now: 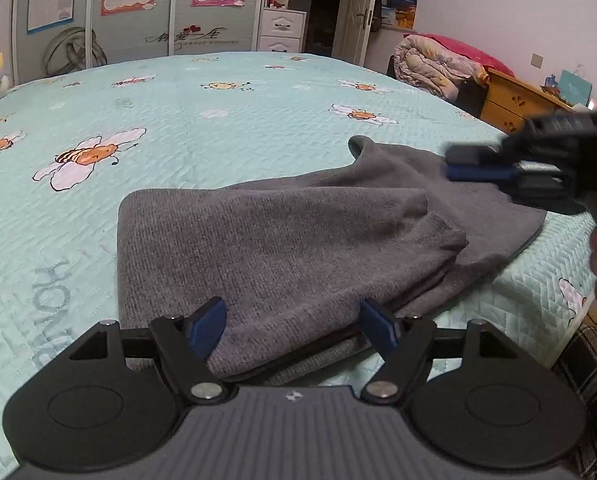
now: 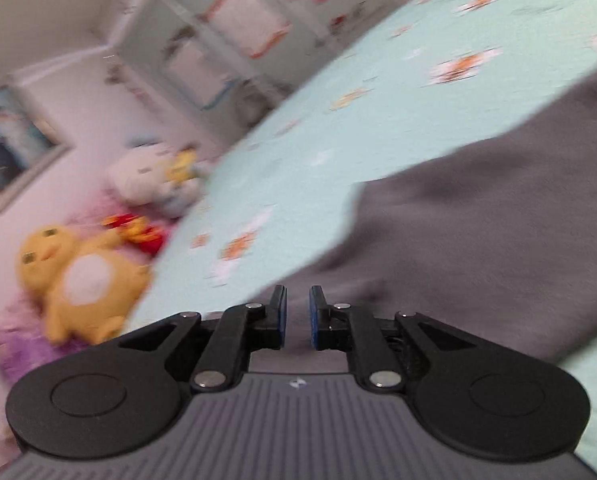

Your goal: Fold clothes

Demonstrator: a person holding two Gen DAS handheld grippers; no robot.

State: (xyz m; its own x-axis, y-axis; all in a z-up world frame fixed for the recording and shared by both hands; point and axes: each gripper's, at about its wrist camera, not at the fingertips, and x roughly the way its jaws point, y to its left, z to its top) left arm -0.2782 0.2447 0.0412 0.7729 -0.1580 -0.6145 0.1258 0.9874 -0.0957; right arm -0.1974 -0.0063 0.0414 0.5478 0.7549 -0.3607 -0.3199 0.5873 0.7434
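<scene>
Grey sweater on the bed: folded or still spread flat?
Partly folded. The grey sweater has one layer doubled over another, edges stacked near the open left gripper; a part beyond lies flat.

The view is tilted and motion-blurred. The right claw (image 2: 297, 312) has its blue pads narrowly apart, with nothing between them, above the grey garment (image 2: 478, 240). The garment lies on the bed (image 2: 338, 120). Beyond the bed's far edge sits a yellow plush toy (image 2: 78, 280).
</scene>
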